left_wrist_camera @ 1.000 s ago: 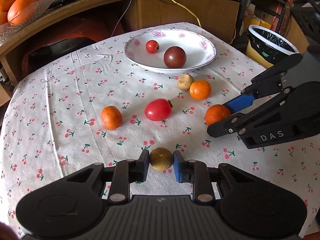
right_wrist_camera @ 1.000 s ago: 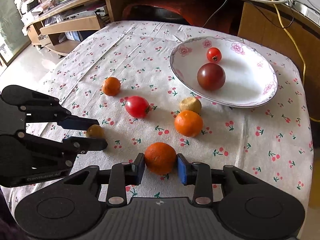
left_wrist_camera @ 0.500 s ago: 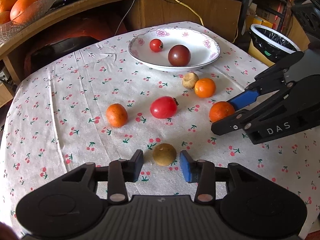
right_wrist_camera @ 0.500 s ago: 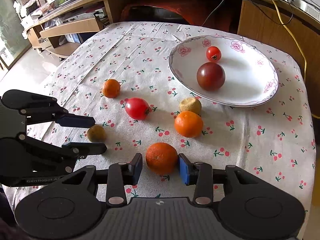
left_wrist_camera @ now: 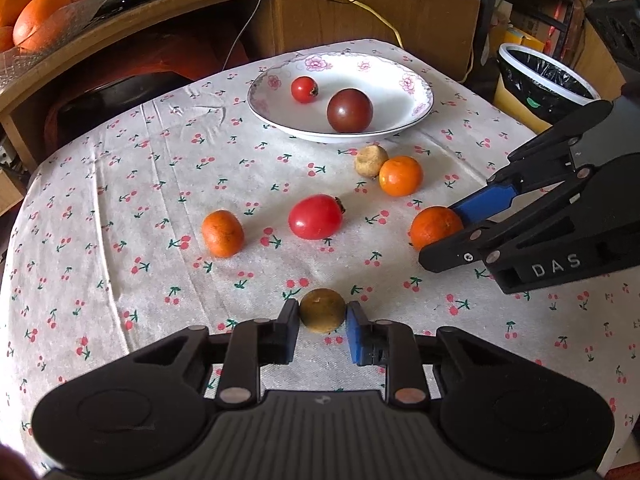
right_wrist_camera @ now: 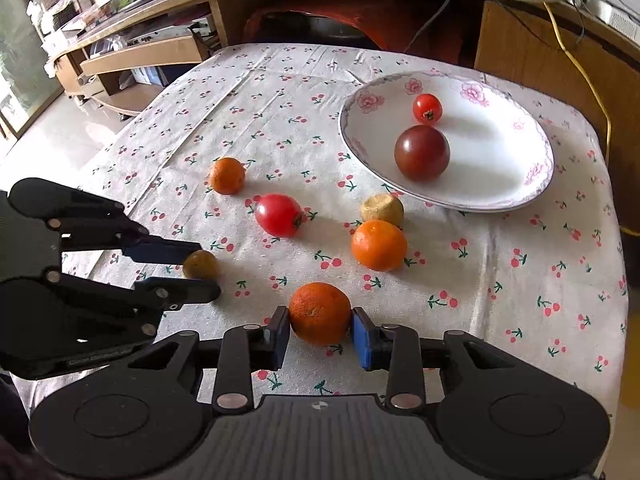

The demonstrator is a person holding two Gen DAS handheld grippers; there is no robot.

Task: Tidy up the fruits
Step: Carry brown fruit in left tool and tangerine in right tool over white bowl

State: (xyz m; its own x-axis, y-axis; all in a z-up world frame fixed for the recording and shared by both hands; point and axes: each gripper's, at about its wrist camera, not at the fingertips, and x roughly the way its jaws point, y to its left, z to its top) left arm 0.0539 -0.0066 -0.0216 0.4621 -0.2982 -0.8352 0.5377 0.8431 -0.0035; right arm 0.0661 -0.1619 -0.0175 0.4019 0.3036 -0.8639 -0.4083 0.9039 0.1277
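The left tool [left_wrist_camera: 322,315] has its two fingers pressed on a small brown fruit [left_wrist_camera: 322,309]. The fruit sits on the table [left_wrist_camera: 120,200], at the near edge in the left wrist view. The table has a white cloth with little red cherries on it.

The right tool [right_wrist_camera: 320,330] has its two fingers pressed on a dark orange [right_wrist_camera: 319,313]. This orange also sits on the cloth, near the camera in the right wrist view. In the left wrist view the same tool comes in from the right side.

Between the two tools and the far side lie more fruits. A red tomato [left_wrist_camera: 315,216] is in the middle of the table. A small orange [left_wrist_camera: 222,233] is to its left, a bit apart. Farther back and to the right, a bright orange [left_wrist_camera: 400,175] touches a pale brown fruit [left_wrist_camera: 371,160].

A white plate [left_wrist_camera: 416,92] with pink flowers stands at the far side of the table. In it are a small red tomato [left_wrist_camera: 304,89] and a big dark tomato [left_wrist_camera: 349,110], close to each other but not touching.

Behind the table, on the far left, a glass bowl [left_wrist_camera: 60,12] with big oranges stands on a wooden shelf. On the far right is a bin [left_wrist_camera: 548,80] with a black bag in it.
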